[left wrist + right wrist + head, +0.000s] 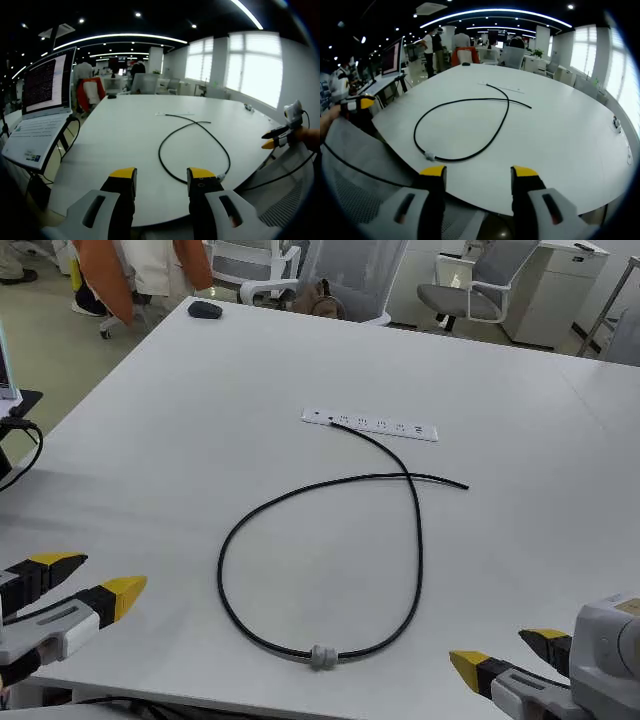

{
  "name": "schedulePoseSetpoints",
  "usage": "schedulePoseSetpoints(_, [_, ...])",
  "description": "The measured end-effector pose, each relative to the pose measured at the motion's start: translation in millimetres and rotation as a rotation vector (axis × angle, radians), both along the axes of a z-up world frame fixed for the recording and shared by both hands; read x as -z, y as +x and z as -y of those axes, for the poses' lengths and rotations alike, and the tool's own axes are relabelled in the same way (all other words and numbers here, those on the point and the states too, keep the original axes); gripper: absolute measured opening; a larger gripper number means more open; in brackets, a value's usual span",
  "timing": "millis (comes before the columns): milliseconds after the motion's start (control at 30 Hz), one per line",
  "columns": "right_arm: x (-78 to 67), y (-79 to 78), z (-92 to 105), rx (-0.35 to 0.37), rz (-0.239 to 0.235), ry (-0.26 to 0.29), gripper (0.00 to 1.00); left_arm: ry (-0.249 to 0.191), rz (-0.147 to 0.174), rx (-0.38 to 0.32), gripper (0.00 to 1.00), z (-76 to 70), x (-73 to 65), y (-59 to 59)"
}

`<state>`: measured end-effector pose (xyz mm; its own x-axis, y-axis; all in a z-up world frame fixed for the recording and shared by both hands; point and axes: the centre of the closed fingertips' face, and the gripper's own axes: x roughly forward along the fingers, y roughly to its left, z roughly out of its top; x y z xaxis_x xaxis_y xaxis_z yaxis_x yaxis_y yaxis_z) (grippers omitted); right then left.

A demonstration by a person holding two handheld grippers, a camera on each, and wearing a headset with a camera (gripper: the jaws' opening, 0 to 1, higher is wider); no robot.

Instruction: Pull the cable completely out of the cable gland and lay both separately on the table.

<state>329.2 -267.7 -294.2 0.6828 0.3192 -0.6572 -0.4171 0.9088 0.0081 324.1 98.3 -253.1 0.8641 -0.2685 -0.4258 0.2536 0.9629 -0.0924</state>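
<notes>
1. My left gripper, with yellow-tipped black jaws, hangs off the near left edge of the table. Its jaws are spread and hold nothing.
2. My right gripper, of the same make, sits off the near right edge. Its jaws are also parted and hold nothing.
3. Between them, close to the near edge, the small grey plastic cable gland lies on the broad white table, threaded on the cable.
4. The thin black cable makes one big loop from the gland and crosses itself farther out. One free end points right.
5. The other end reaches a flat white power strip lying beyond the loop.
6. A dark computer mouse rests at the far left edge.
7. An open laptop stands off the table to the left.
</notes>
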Motion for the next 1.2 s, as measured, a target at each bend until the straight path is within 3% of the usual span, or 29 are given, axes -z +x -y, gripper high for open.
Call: schedulePoseSetpoints(1200, [1.8, -0.7, -1.8, -0.010, -0.014, 0.014, 0.51, 0.004, -0.012, -0.005, 0.42, 0.0, 1.9, -0.2])
